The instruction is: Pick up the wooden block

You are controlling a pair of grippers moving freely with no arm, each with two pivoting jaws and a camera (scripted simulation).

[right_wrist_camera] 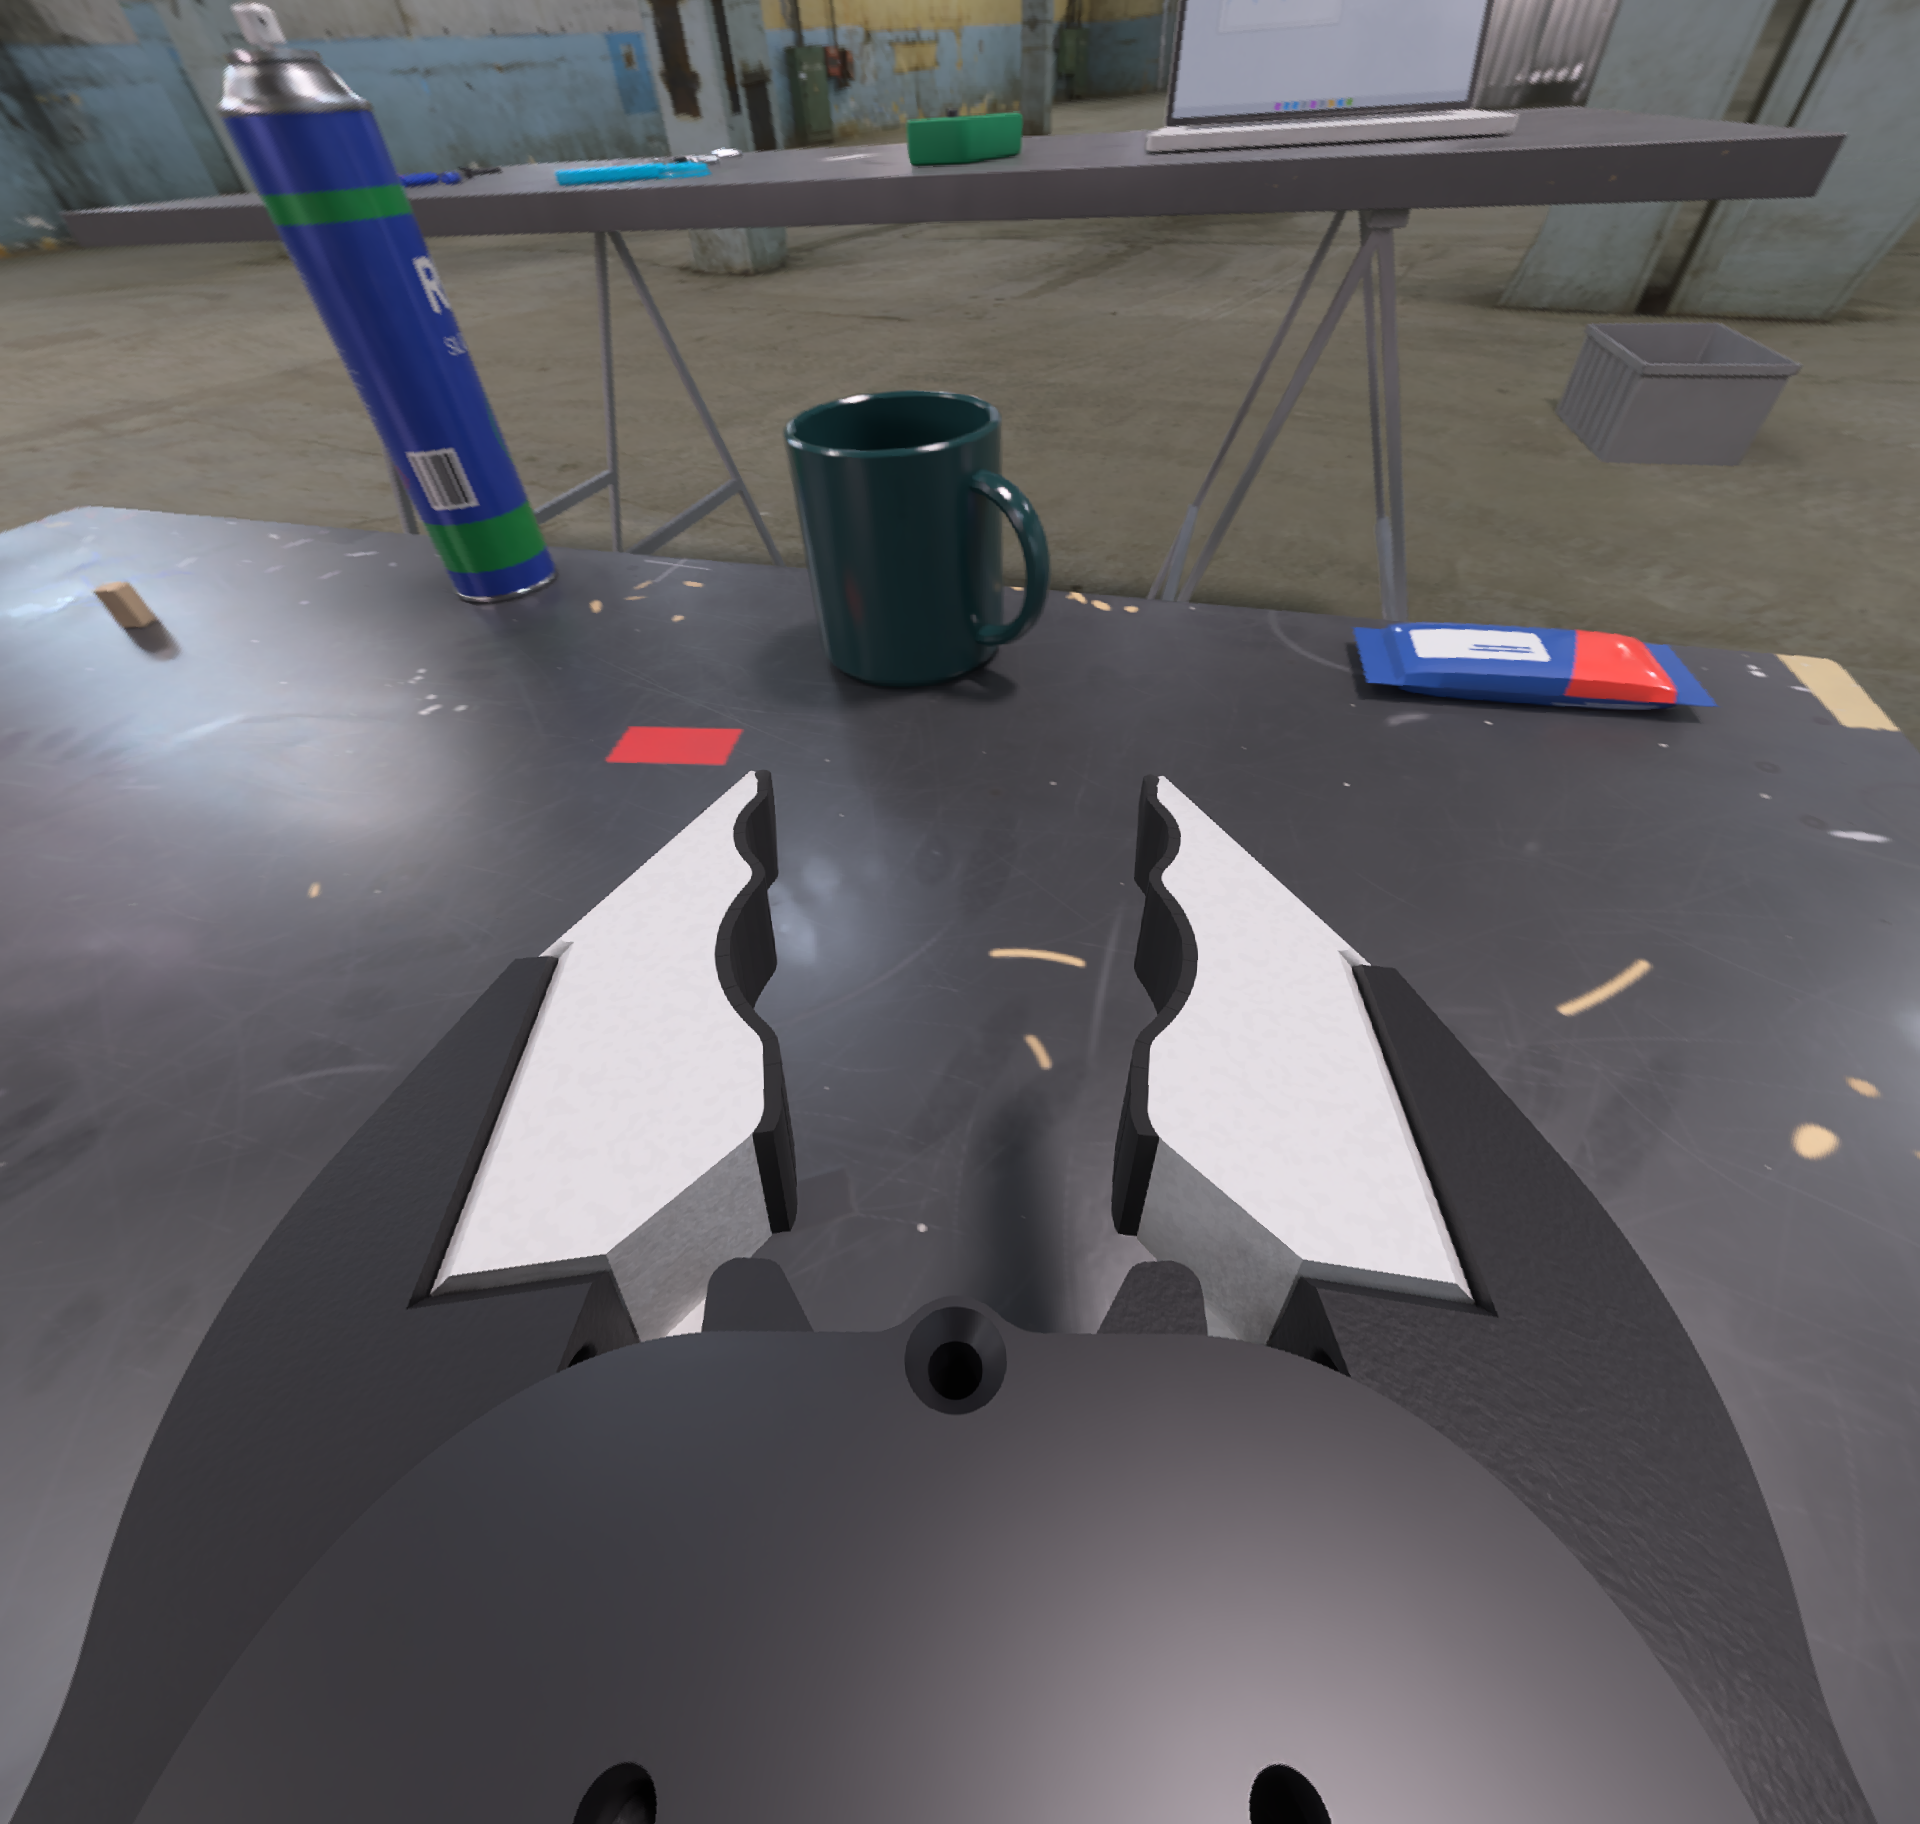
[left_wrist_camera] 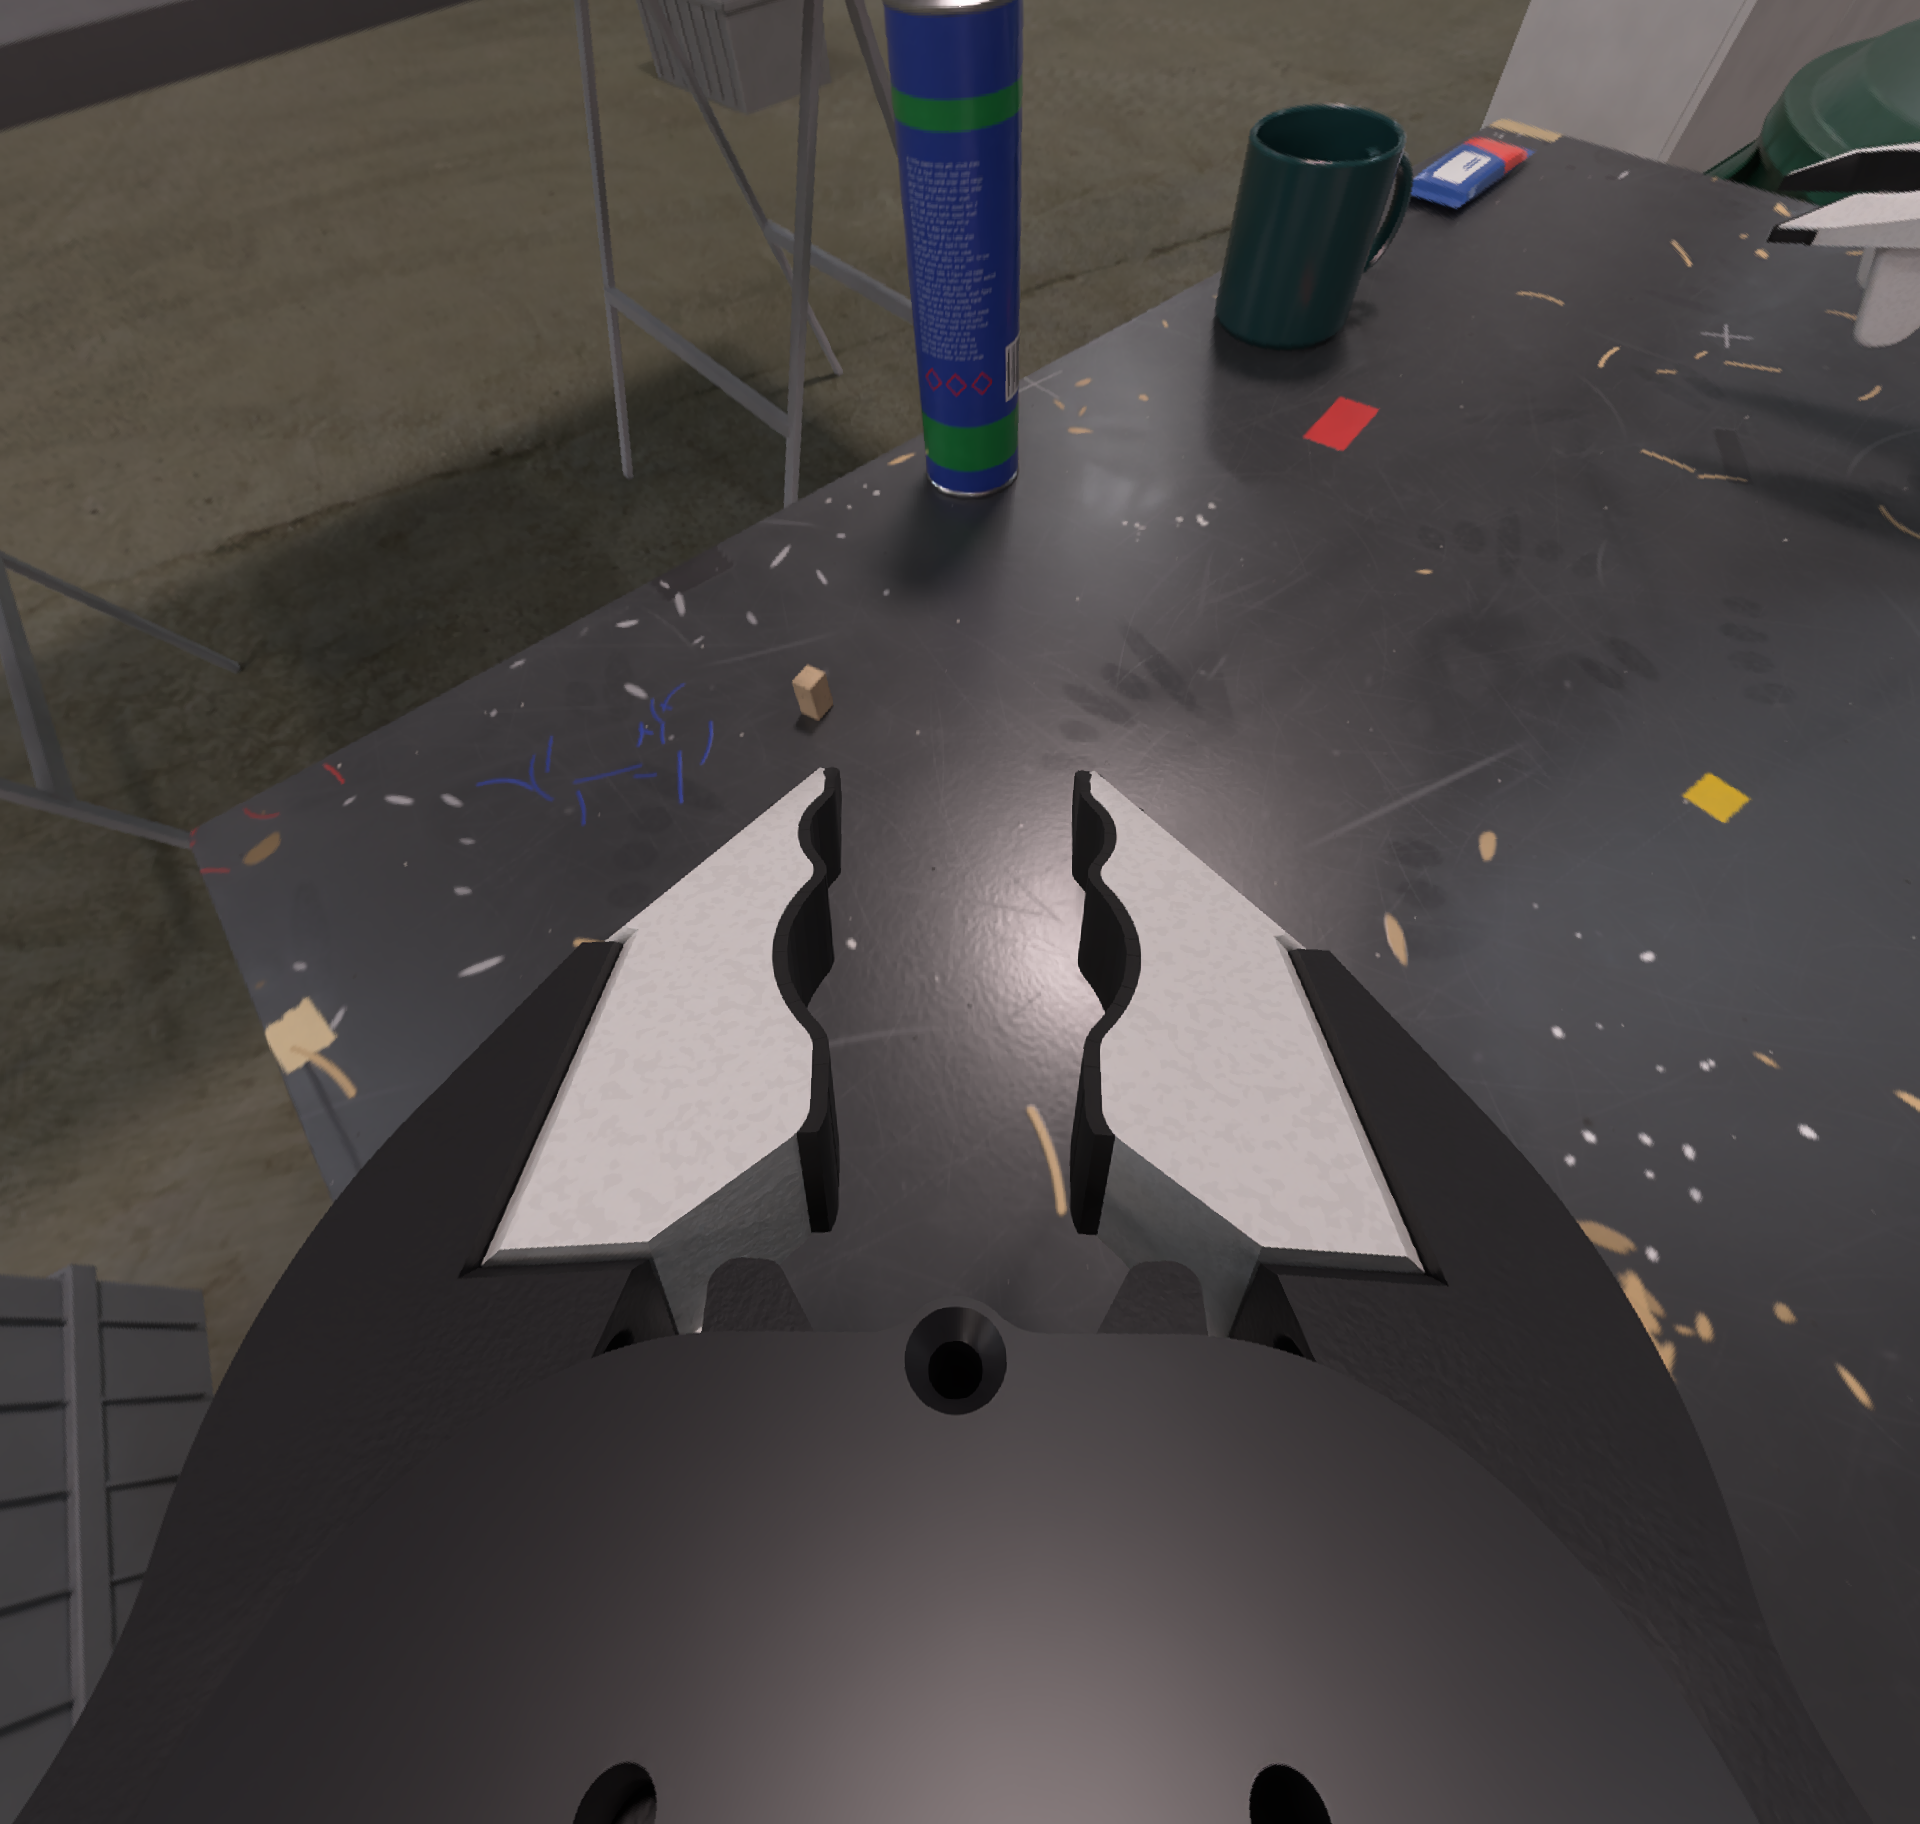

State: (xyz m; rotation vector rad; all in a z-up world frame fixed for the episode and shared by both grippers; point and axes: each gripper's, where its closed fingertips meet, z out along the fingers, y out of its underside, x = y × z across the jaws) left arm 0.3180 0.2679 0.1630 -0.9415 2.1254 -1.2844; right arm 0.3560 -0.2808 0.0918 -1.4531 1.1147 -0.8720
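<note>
The left gripper [left_wrist_camera: 956, 787] hangs above the dark, scuffed table [left_wrist_camera: 1351, 943] with its jaws spread and nothing between them, aimed toward the left edge, seemingly lined up for an approach. Just beyond its fingertips and slightly to their left, the small wooden block [left_wrist_camera: 811, 691] lies alone on bare tabletop close to that left edge, apart from everything else, so the way in looks unobstructed. The right gripper [right_wrist_camera: 956, 787] is likewise spread and empty, held over the middle of the table well away from the block, probably idle for this job. A red patch [right_wrist_camera: 675, 746] marks the surface just ahead of it. Farther off, a blue spray can [left_wrist_camera: 961, 216] stands at the far edge, a dark green mug [right_wrist_camera: 904, 538] next along, and a blue-and-red packet [right_wrist_camera: 1527, 668] lies flat toward the far right corner.
</note>
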